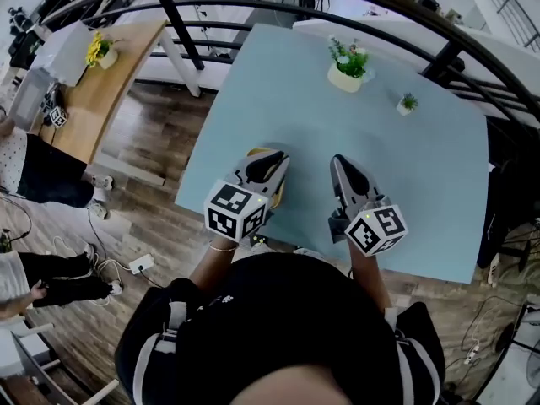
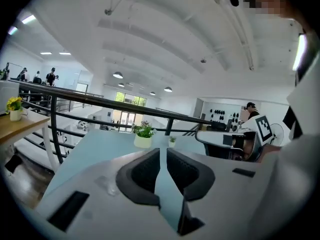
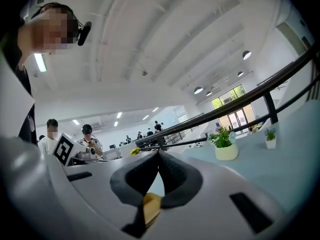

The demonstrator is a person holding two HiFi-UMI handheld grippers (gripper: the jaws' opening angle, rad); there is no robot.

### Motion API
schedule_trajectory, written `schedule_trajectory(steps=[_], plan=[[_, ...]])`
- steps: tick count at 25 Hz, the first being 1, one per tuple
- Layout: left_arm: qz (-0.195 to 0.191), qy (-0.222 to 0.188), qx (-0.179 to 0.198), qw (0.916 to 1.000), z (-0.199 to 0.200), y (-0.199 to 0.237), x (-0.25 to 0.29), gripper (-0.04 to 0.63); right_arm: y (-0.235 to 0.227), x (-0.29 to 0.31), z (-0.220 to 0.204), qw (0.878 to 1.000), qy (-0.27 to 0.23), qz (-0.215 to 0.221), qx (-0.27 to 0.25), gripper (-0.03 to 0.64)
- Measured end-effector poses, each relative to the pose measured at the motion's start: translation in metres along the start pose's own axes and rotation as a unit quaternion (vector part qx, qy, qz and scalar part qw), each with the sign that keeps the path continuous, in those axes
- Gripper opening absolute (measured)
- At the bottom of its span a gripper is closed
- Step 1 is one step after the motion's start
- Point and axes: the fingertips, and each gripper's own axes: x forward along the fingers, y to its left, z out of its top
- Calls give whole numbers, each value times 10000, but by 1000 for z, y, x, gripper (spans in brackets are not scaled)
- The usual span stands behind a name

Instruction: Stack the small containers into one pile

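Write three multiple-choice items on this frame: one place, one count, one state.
1. Yellow flowers stand on: A the wooden table, B a chair, C the floor.
2. Green plants on the blue table: A one, B two, C four.
3. Right gripper jaw tips: A wide apart, B touching, C around a pot.
1 A: their pot sits on the wood top at left. 2 B: one larger, one smaller, near the far edge. 3 B: the right gripper view shows the tips meeting.
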Motion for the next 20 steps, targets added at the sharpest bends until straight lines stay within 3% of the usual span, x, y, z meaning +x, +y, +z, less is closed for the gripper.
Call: schedule_trajectory(steps=[9,20], plan=[[-144,-45,-65,9999,7,5,7,46,-1,-15,2,9997,-127,-212,-87,6],[-151,12,-103,9998,7,9,4,46,8,-9,5,9994,-159,-121,-283,6]])
